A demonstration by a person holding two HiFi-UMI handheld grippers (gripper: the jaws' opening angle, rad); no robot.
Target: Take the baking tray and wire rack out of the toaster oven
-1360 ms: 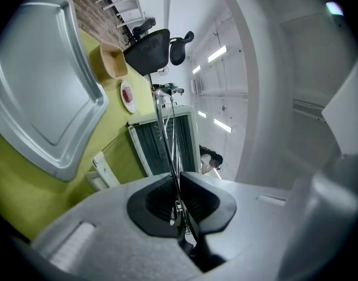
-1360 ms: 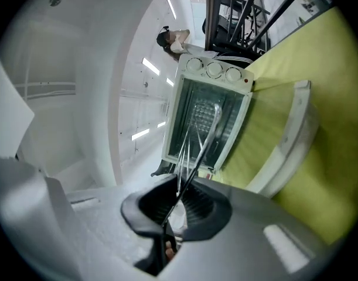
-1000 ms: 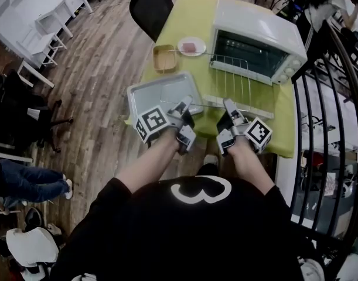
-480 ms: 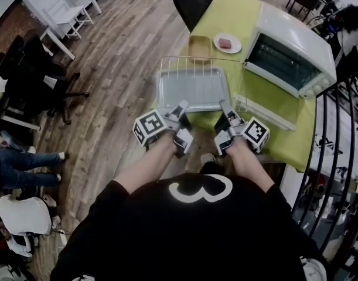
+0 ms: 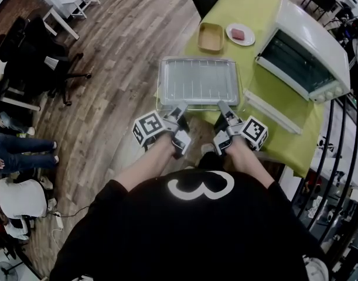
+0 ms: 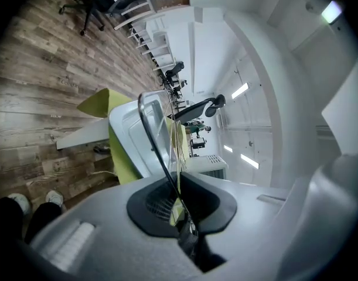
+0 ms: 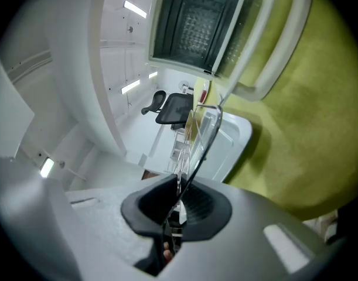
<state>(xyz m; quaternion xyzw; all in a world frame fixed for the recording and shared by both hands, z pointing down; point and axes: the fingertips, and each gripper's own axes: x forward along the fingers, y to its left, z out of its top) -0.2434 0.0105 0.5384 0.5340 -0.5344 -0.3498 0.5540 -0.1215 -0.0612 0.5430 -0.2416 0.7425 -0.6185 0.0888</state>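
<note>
Silver wire rack (image 5: 199, 106) is out of the white toaster oven (image 5: 310, 43), over the grey metal baking tray (image 5: 162, 78). Left gripper (image 5: 181, 108) and right gripper (image 5: 223, 106) are clamped on its near rail. Risk: uneven lowering tilts the rack and shoves the tray off the table edge.

A shallow silver baking tray (image 5: 197, 82) is laid flat at the near corner of the green table (image 5: 266, 134). A wire rack (image 5: 198, 106) is held level over it, clamped at its near edge by the left gripper (image 5: 180, 108) and the right gripper (image 5: 223, 106). The white toaster oven (image 5: 310, 40) is seen at the tray's 2 o'clock, its door dropped open.
</note>
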